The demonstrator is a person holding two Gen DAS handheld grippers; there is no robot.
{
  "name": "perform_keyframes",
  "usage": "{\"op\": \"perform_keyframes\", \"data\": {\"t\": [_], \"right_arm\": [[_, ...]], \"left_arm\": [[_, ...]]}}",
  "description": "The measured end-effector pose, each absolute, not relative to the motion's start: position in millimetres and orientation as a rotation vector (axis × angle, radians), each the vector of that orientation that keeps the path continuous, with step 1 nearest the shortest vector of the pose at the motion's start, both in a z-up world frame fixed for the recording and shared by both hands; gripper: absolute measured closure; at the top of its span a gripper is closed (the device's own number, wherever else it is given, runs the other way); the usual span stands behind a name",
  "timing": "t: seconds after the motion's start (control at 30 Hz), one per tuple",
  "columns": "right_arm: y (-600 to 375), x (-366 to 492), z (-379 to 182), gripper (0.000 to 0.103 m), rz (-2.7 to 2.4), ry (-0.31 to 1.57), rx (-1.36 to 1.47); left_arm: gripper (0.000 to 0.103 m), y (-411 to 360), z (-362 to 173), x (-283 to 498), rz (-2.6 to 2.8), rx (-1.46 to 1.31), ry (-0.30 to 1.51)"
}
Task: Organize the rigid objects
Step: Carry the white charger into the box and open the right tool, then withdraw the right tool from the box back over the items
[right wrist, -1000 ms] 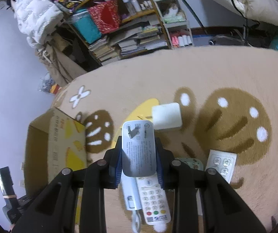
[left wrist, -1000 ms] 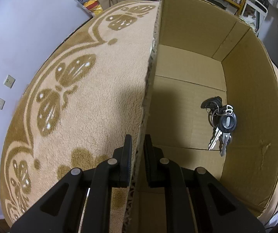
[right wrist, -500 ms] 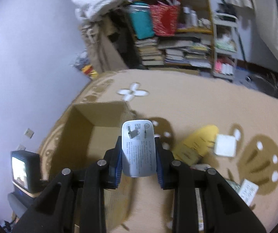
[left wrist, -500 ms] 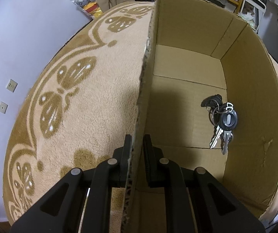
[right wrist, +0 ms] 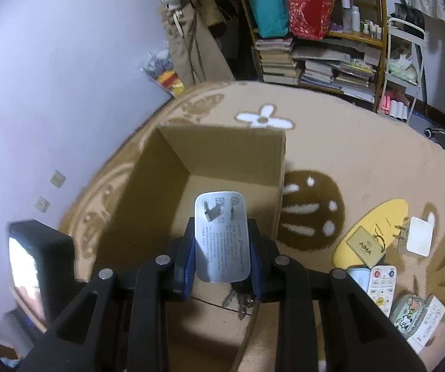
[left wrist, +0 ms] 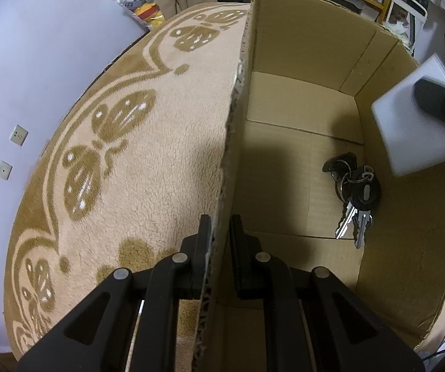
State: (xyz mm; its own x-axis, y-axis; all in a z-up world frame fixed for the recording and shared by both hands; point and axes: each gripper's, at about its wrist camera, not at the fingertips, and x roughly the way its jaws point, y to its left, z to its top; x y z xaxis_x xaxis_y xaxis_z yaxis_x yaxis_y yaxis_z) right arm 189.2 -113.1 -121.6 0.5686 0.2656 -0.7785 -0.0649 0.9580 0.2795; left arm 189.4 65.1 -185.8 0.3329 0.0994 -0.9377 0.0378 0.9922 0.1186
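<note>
An open cardboard box (left wrist: 300,40) (right wrist: 222,152) stands on a beige patterned rug. A bunch of keys (left wrist: 354,192) lies on its floor; it also shows in the right wrist view (right wrist: 241,302). My left gripper (left wrist: 219,226) is shut on the box's left wall. My right gripper (right wrist: 222,241) is shut on a white charger plug (right wrist: 221,238) and holds it above the open box. In the left wrist view the charger (left wrist: 408,130) hangs over the box's right side.
On the rug right of the box lie a white adapter (right wrist: 419,235), a gold card box (right wrist: 363,246), a white remote (right wrist: 382,285) and a small tin (right wrist: 407,313). Bookshelves (right wrist: 315,46) stand at the back. A wall (left wrist: 36,62) runs along the left.
My right gripper has carried the charger left from above the remote to over the open box, and it has come into the left wrist view. The left gripper has kept its hold.
</note>
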Motion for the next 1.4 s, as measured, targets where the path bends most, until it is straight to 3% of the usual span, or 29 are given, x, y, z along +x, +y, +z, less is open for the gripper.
{"op": "perform_keyframes", "data": {"t": [1.4], "right_arm": [[-111, 194, -123, 0.070, 0.180, 0.971, 0.281]], "left_arm": [[0.091, 73, -187, 193, 0.036, 0.092, 1.227]]}}
